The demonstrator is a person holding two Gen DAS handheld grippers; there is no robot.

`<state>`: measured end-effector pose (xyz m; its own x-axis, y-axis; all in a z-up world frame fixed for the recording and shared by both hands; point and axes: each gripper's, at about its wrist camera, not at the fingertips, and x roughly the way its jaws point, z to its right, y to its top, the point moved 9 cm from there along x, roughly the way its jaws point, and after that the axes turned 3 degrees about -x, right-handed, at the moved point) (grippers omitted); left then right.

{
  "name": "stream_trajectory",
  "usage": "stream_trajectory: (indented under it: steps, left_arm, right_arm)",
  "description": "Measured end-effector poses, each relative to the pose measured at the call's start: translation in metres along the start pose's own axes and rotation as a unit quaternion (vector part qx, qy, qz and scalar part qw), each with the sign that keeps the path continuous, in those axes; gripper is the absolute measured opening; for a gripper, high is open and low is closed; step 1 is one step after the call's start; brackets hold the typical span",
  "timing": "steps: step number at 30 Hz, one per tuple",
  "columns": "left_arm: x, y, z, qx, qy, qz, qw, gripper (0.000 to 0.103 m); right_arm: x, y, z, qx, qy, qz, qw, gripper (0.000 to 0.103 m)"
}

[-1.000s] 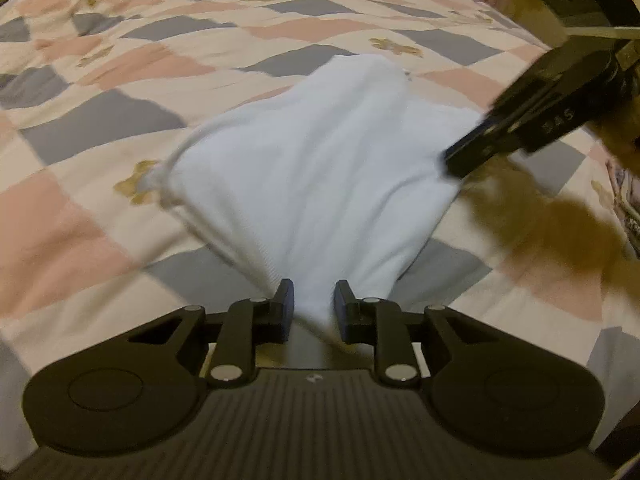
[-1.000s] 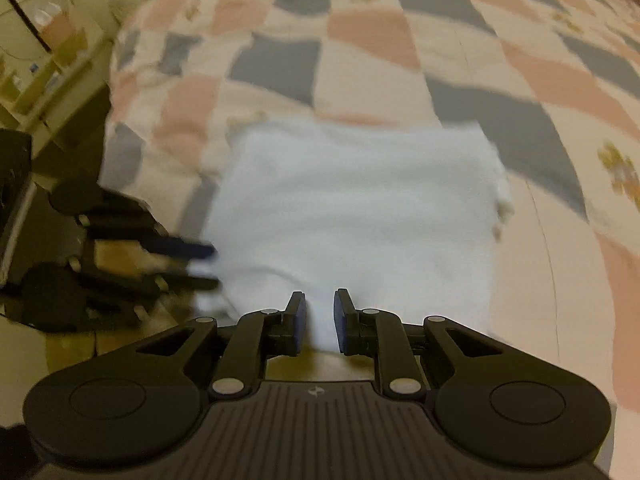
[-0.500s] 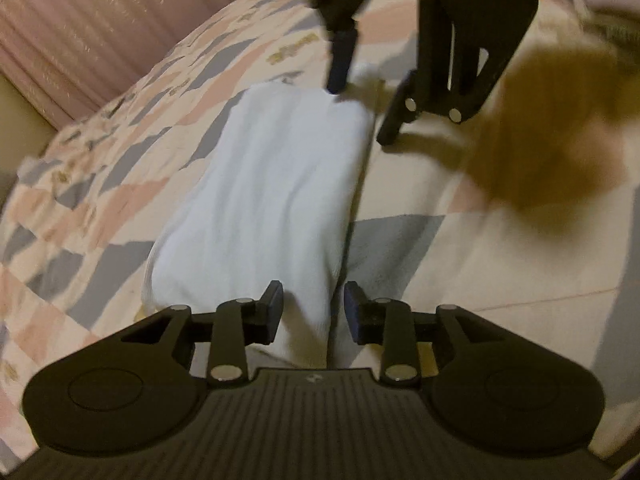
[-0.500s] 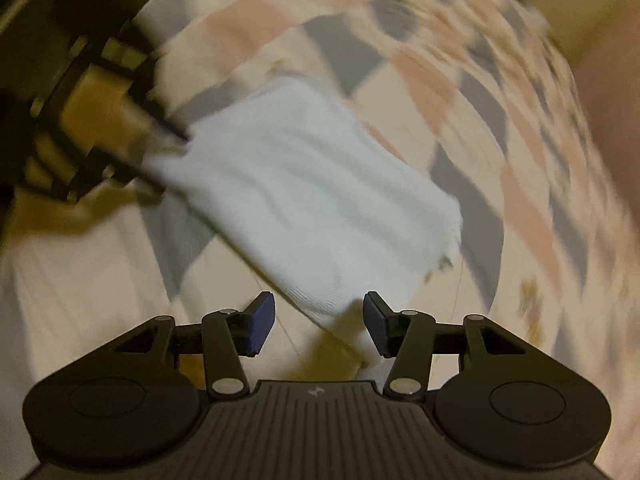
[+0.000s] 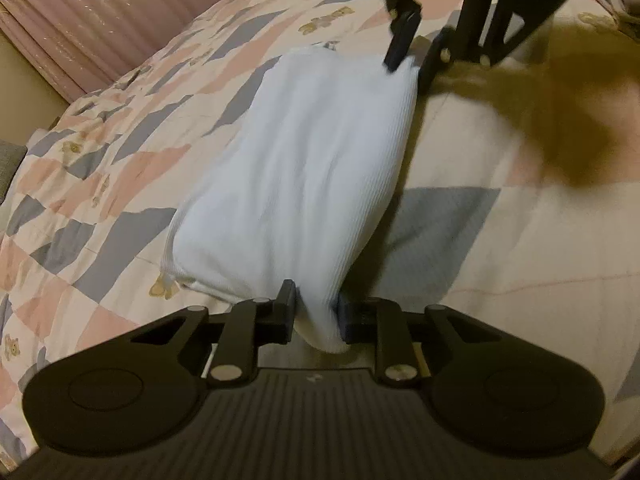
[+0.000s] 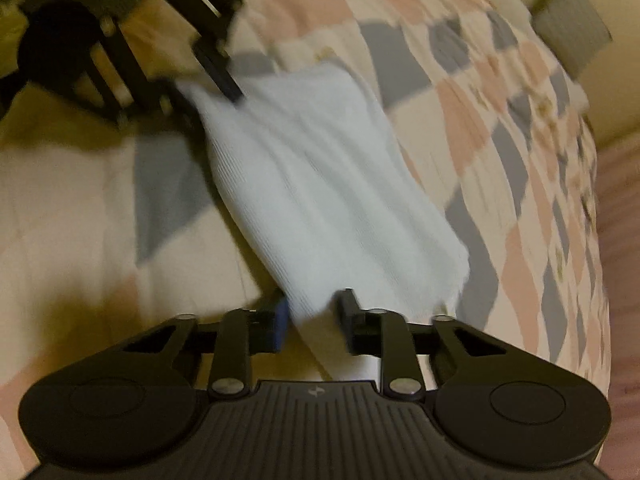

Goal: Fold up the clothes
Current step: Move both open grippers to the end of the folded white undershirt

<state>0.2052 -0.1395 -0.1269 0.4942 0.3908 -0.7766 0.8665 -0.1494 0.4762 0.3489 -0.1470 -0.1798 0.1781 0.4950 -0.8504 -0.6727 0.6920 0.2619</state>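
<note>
A folded white ribbed garment point(image 5: 304, 168) lies lengthways on the patchwork quilt point(image 5: 120, 168). My left gripper point(image 5: 317, 312) is at its near end; the jaws are closing and the cloth fills the gap between the pads. At the far end, my right gripper point(image 5: 408, 72) pinches the other corner. In the right wrist view the garment point(image 6: 320, 184) runs away from my right gripper point(image 6: 314, 316), whose jaws are closing with a fold of cloth pressed between them. My left gripper point(image 6: 208, 94) holds the far corner there.
The quilt point(image 6: 500, 128) covers the whole bed, in pink, grey and cream patches. A pink curtain point(image 5: 100, 20) hangs behind the bed. A grey cushion point(image 6: 572, 32) lies at one far corner. The bed's edge and the floor point(image 6: 624, 240) run along the right.
Both grippers rolled and sank a little. The garment, earlier held spread between them, now lies as a narrow folded packet on the quilt. Both jaws widened, then closed on its ends again.
</note>
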Motion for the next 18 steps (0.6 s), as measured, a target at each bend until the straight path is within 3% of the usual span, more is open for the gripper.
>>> stream_trajectory:
  steps: [4, 8, 11, 18]
  left_arm:
    - [-0.006, -0.001, -0.001, -0.010, -0.016, -0.012, 0.9997, 0.022]
    - [-0.008, 0.001, -0.008, -0.038, -0.037, -0.032, 0.9981, 0.028]
    - [-0.007, 0.001, -0.009, -0.045, -0.048, -0.043, 0.9970, 0.028]
    - [-0.005, -0.004, -0.002, -0.020, -0.049, -0.045, 0.9976, 0.029]
  right_arm:
    - [-0.006, -0.019, 0.009, 0.036, 0.002, -0.025, 0.999, 0.021]
    - [-0.024, -0.026, 0.010, 0.069, 0.002, -0.032, 0.997, 0.028]
    - [-0.035, -0.024, 0.005, 0.071, -0.001, -0.027, 0.997, 0.038]
    - [-0.037, -0.009, 0.002, 0.064, -0.011, -0.004, 0.998, 0.047]
